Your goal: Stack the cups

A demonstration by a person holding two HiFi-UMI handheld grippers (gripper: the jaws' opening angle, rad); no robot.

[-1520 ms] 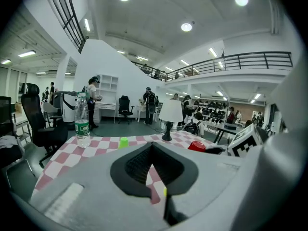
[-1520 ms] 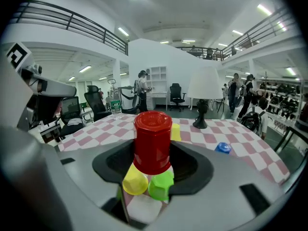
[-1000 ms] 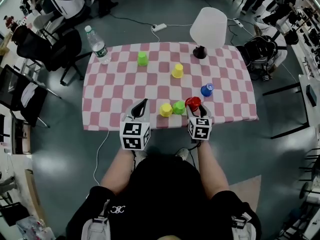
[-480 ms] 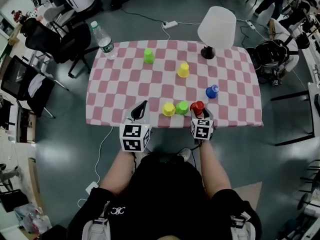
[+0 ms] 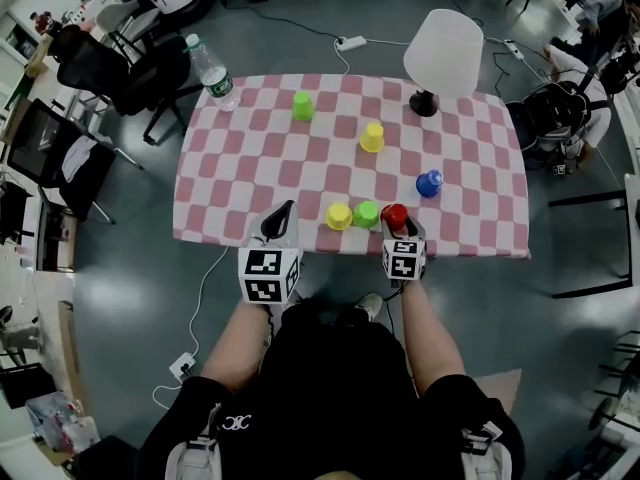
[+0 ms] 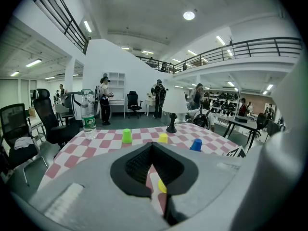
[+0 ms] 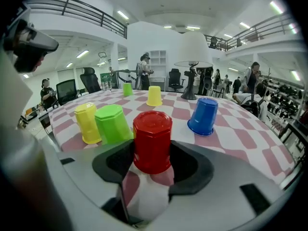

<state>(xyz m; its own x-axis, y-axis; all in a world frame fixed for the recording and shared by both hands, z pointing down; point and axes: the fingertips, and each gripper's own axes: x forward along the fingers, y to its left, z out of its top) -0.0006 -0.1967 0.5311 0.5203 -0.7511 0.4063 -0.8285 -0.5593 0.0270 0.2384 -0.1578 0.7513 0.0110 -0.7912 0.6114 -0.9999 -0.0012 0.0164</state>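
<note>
Red cup [image 7: 152, 141] upside down, gripped at sides by right gripper [image 5: 397, 226], jaws about half spread. Cup at near edge of checkered table [image 5: 230, 183], just right of green cup [image 5: 366, 214]. Rim on cloth or not: unclear. Yellow cup [image 5: 339, 216] just beside green cup's left. Blue cup [image 5: 429, 183] near, back right. Second yellow cup [image 5: 372, 137] and second green cup [image 5: 303, 106] farther back. Left gripper [image 5: 283, 213] jaws together, empty, left of yellow cup. Water bottle [image 5: 213, 71] and lamp [image 5: 442, 53] at far corners.
</note>
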